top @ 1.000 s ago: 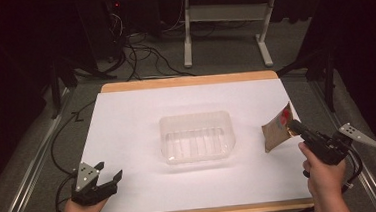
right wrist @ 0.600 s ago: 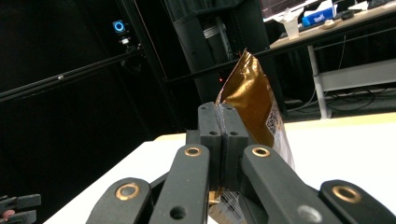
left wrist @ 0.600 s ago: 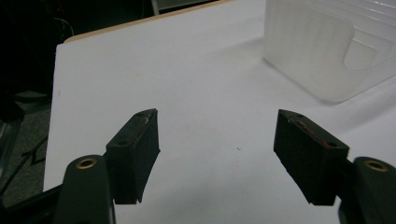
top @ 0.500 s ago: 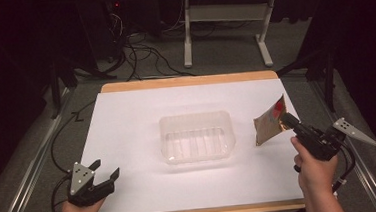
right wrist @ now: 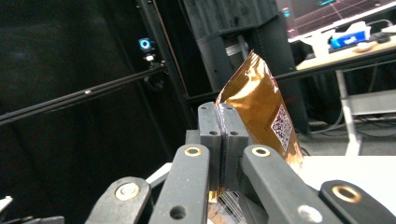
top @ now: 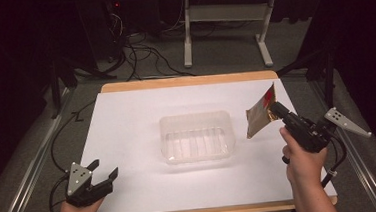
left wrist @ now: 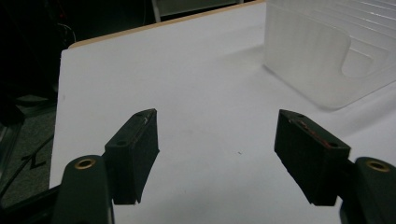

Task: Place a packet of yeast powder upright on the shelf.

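Pinching a crinkly gold foil pouch (top: 260, 117) in the clenched right tool (top: 275, 110) beside a ribbed clear plastic tray (top: 196, 137); resting the left tool (top: 104, 173) released, 2 pads apart.

Clear tub (top: 196, 136) (empty) on table (top: 126, 115).

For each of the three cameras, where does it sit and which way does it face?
High view: above the person's side, looking forward and down on the table; both forearms show, left tongs and right tongs.
Left gripper view: rides the left tongs, facing across the table; open jaws show.
Right gripper view: rides the right tongs, tilted up toward the dark room, jaws clamping the gold pouch.
Shared: the clear tray; the pouch.
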A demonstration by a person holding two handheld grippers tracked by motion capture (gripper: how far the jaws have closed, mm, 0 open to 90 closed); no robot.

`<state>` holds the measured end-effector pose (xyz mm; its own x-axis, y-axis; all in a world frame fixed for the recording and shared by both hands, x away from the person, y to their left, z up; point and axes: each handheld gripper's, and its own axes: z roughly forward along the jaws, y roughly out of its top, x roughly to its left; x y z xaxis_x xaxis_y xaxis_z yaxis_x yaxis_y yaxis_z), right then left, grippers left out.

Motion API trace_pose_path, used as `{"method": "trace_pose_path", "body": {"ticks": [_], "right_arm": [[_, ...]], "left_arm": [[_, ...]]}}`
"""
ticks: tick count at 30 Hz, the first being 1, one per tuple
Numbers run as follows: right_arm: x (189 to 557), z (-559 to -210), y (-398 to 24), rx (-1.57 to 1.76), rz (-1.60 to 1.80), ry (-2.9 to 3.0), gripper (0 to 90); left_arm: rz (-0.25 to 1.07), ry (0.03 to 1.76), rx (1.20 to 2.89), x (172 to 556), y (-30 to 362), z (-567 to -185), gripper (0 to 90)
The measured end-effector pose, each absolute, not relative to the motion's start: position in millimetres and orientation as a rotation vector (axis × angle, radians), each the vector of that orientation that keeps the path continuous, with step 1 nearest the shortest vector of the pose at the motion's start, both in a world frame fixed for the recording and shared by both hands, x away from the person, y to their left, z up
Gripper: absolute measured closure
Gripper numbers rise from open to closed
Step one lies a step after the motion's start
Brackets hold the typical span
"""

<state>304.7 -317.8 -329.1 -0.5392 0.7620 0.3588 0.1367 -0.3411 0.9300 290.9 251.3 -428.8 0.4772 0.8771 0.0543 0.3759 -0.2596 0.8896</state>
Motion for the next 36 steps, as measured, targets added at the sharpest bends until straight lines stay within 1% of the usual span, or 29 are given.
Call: {"method": "trace_pose_path", "body": {"ticks": [13,24,36], "right_arm": [[312.7,-312.7,-293.4,1.117,1.974,1.473,90.0],[316.8,-291.5,-258.9,1.025,2.032,1.505,90.0],[326.9,-299.4,-215.3,0.997,2.076,1.567,90.0]], "left_arm": [[0.709,1.048,1.838,290.5,251.4,-428.4,31.1],[0.704,1.044,1.837,290.2,251.9,-427.8,31.1],[0.701,1.036,1.837,289.5,251.4,-427.4,31.0]]}}
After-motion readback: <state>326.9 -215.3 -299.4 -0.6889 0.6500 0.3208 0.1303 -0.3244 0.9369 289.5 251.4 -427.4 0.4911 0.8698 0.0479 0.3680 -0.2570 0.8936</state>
